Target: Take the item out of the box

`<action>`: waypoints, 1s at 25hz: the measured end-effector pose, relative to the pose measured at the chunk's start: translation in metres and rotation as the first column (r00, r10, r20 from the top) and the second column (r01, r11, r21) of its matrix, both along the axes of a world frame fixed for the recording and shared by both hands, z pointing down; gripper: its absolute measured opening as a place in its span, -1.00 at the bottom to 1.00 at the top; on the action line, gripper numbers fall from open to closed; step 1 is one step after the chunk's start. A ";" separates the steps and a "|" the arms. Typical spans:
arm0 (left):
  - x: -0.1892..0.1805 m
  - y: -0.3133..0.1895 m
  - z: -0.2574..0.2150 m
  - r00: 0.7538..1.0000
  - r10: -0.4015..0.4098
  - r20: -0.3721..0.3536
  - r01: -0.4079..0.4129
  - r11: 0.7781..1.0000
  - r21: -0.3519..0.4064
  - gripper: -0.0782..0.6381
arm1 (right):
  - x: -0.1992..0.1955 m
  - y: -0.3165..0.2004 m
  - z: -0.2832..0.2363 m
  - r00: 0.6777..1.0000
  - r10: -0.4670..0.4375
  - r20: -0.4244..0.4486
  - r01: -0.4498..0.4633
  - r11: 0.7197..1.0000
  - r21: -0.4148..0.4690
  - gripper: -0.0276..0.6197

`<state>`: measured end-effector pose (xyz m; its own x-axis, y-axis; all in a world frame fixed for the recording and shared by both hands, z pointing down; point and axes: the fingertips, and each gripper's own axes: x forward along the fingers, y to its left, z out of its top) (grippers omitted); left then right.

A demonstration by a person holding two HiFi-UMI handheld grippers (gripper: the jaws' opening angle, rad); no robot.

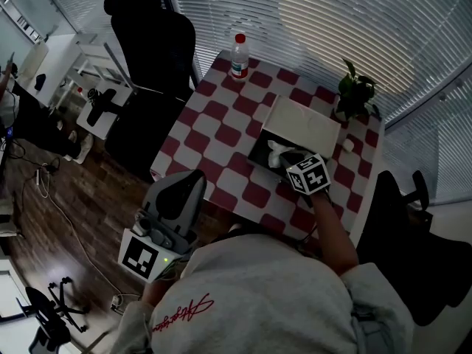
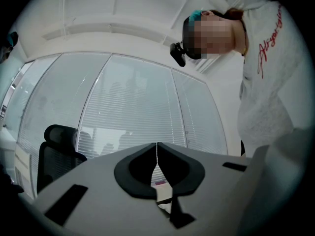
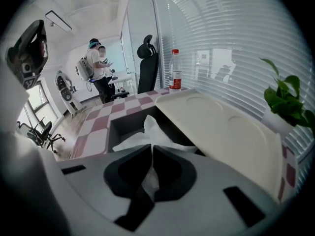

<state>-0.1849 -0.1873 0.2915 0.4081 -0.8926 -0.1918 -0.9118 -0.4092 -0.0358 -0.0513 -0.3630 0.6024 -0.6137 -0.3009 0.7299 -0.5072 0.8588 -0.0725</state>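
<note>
The item (image 3: pixel 146 132), a soft white crumpled thing that may be paper or cloth, lies inside the box (image 3: pixel 123 124), with one peak poking up above the dark inner wall. The right gripper (image 3: pixel 152 146) reaches down into the box at a slant, and its jaws are pressed nearly together on a fold of that white stuff, which shows in the hollow between them. This reads as the grasp that comes just ahead of the lift, since the item sits low in the box and is not yet out. The slanted approach makes sense: the pale lid (image 3: pixel 221 127) stands hinged open on the far side and leans away, so the near side is the free way in and a pull up and back toward the person should clear the rim. Because the item is limp, a pinch on one fold may drag the rest behind, and it could snag on the wall. The box rests near the middle of the red-and-white checked counter (image 1: pixel 221 139), with a potted plant (image 1: pixel 355 91) just beyond its far corner and a bottle (image 1: pixel 239 55) well apart at the far edge. The left gripper (image 2: pixel 157 146) is held off the counter near the person's body, jaws closed on nothing and aimed toward the blinds, evidently parked because one hand suffices.
</note>
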 end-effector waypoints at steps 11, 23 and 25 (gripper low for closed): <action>0.002 0.001 -0.002 1.000 0.000 -0.002 0.000 1.000 0.004 -0.73 | -0.004 0.007 -0.007 0.999 -0.037 0.026 0.037 0.999 0.004 -0.85; 0.006 0.002 0.001 1.000 0.019 0.002 -0.019 1.000 0.000 -0.73 | -0.004 0.009 -0.017 0.998 -0.023 0.062 0.021 0.999 0.039 -0.85; 0.006 0.002 0.003 1.000 0.020 0.005 -0.020 1.000 -0.009 -0.73 | -0.003 0.009 -0.019 0.997 -0.019 0.069 0.016 0.999 0.047 -0.85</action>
